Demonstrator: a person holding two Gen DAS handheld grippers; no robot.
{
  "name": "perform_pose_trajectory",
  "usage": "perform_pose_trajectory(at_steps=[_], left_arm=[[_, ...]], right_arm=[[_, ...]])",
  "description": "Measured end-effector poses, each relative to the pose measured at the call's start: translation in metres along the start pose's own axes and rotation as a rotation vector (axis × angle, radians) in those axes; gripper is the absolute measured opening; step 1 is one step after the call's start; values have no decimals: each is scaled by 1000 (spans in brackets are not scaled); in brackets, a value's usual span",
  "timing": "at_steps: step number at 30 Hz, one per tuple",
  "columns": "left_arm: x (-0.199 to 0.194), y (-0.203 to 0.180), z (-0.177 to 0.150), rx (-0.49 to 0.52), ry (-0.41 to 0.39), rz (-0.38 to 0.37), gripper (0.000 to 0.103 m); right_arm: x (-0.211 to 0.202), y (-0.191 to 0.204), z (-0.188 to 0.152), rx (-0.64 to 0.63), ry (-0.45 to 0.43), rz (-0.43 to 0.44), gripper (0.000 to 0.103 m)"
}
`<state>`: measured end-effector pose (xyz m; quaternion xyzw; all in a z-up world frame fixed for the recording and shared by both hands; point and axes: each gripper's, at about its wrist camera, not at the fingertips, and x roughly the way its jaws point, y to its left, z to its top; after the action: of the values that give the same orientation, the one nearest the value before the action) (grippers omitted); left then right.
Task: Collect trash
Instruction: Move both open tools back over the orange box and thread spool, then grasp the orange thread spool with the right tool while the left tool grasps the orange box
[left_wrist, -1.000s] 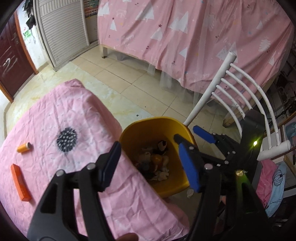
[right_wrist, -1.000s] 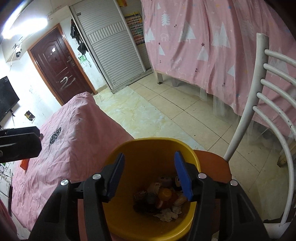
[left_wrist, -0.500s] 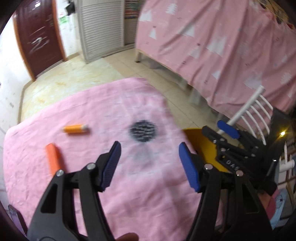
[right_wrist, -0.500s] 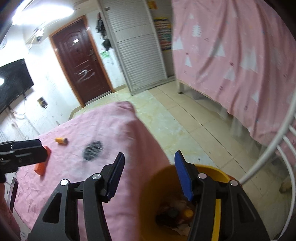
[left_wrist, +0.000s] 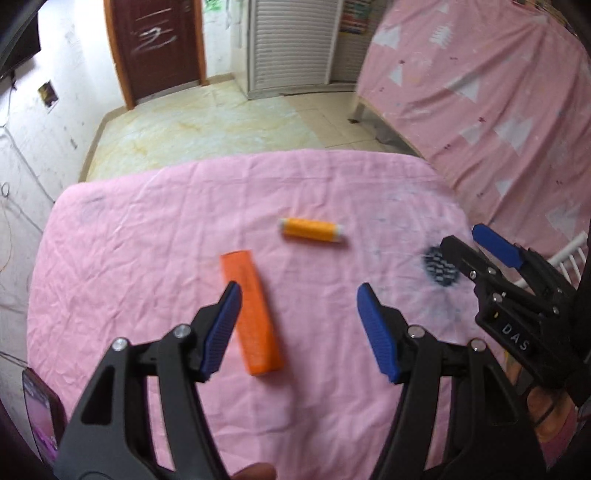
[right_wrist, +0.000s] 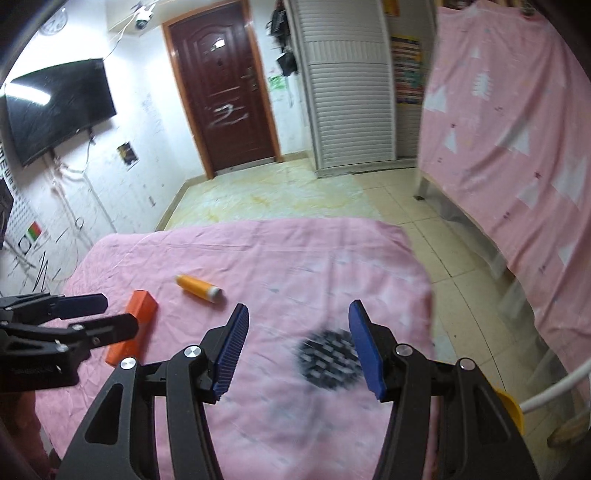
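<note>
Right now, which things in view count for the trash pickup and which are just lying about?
For the job:
- orange box
- orange tube
- yellow bin, only its rim showing

Just lying about:
- phone at the table edge
- white chair
- wall TV

Wrinkled matt pink cloth (left_wrist: 155, 236) covers the tabletop; the orange box (left_wrist: 255, 317) looks matt, the claw pads (left_wrist: 376, 332) ribbed blue plastic.
</note>
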<state>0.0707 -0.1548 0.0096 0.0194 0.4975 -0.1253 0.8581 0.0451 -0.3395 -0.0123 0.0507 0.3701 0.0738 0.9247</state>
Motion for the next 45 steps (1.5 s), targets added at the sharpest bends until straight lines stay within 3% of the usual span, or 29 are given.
perform_pose_trajectory(at_steps=[11, 15, 19, 40, 45], left_arm=[[30, 29, -2, -41, 55, 46, 62], [41, 34, -5, -47, 92, 30, 34], [44, 36, -9, -36, 101, 16, 22], [20, 89, -23, -147, 71, 28, 22], [12, 93, -27, -158, 59, 31, 22]], right_arm=[[38, 36, 16, -69, 53, 32, 50], [50, 43, 17, -94, 72, 46, 50], [62, 56, 19, -135, 94, 76, 50], [107, 104, 22, -324, 167, 105, 50], [109, 103, 22, -304, 177, 94, 20]])
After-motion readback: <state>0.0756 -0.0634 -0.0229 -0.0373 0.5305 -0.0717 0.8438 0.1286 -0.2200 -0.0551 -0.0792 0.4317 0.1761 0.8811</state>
